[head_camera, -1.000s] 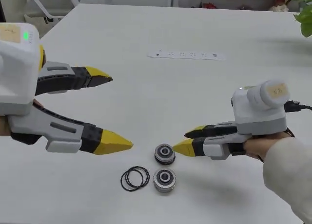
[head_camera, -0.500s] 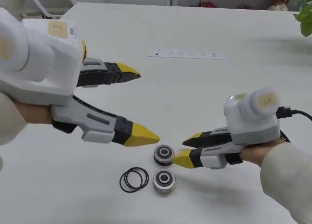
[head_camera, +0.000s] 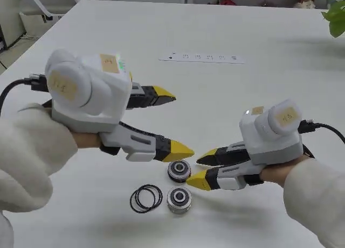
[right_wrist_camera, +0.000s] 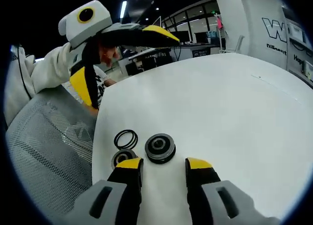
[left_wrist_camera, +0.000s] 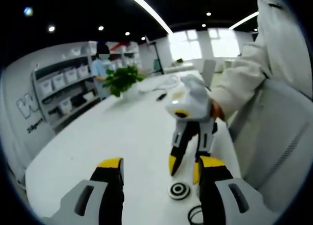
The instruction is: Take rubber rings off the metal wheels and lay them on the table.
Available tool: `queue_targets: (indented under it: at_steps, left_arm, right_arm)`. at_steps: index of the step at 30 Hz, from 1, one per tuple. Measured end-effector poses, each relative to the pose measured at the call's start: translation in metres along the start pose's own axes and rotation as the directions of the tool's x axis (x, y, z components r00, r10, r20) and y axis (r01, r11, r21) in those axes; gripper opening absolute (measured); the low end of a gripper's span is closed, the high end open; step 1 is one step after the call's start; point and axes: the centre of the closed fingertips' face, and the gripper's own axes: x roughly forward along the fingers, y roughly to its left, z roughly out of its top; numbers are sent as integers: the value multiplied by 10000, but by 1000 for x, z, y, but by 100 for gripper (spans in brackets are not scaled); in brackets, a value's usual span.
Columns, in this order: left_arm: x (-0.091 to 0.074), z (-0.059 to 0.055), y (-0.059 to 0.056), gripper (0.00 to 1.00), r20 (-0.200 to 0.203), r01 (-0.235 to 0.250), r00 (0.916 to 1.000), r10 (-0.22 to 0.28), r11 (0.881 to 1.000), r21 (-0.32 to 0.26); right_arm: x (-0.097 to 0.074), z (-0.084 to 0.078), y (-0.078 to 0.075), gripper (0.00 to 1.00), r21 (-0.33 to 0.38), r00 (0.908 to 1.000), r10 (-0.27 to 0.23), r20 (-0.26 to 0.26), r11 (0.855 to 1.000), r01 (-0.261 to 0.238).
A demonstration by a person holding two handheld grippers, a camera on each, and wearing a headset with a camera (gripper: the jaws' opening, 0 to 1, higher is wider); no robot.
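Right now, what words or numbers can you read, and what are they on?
"W": big letter on the wall; the rest is cut off.
Small line under it: too blurred to read.
Stickers on the left gripper and right gripper: too small to read.
Power strip marks: too small to read.

Two metal wheels stand on the table (head_camera: pixel 259 86) near its near edge, at mid-width. The farther wheel (head_camera: pixel 179 171) is directly behind the nearer wheel (head_camera: pixel 178 199). The rubber rings (head_camera: pixel 146 198) lie on the table just left of the nearer wheel. The right gripper (head_camera: pixel 194 171) is just right of the farther wheel. The left gripper (head_camera: pixel 183 124) is behind and left of the farther wheel, above the table. A power strip (head_camera: pixel 202 57) lies well behind, toward the far edge. A plant (head_camera: pixel 337 11) is at the far right corner.
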Motion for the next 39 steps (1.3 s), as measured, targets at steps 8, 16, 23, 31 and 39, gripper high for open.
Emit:
queue_targets:
  at_steps: [8, 16, 23, 31, 39]
  left_arm:
    - [11, -30, -8, 56, -437, 105, 9990, -115, 9997, -215]
    - [18, -52, -16, 50, -993, 385, 9942, -416, 9987, -333]
    - [21, -63, -13, 43, -1122, 168, 9934, -232, 9982, -570]
    - [29, -71, -21, 30, -1292, 389, 9905, -473, 9970, -664]
    - [32, -80, -24, 22, -1491, 402, 9874, -527, 9955, -857]
  right_arm:
    - [3, -2, 3, 29, -115, 10000, 57, -76, 9999, -58]
    - [5, -2, 4, 27, -210, 9999, 73, -108, 9998, -76]
    - [6, -1, 4, 24, -248, 10000, 67, -13, 9997, -67]
    - [8, -2, 5, 21, -468, 9999, 73, -93, 9989, -77]
    - [8, -2, 5, 19, -602, 10000, 21, -90, 9982, -26]
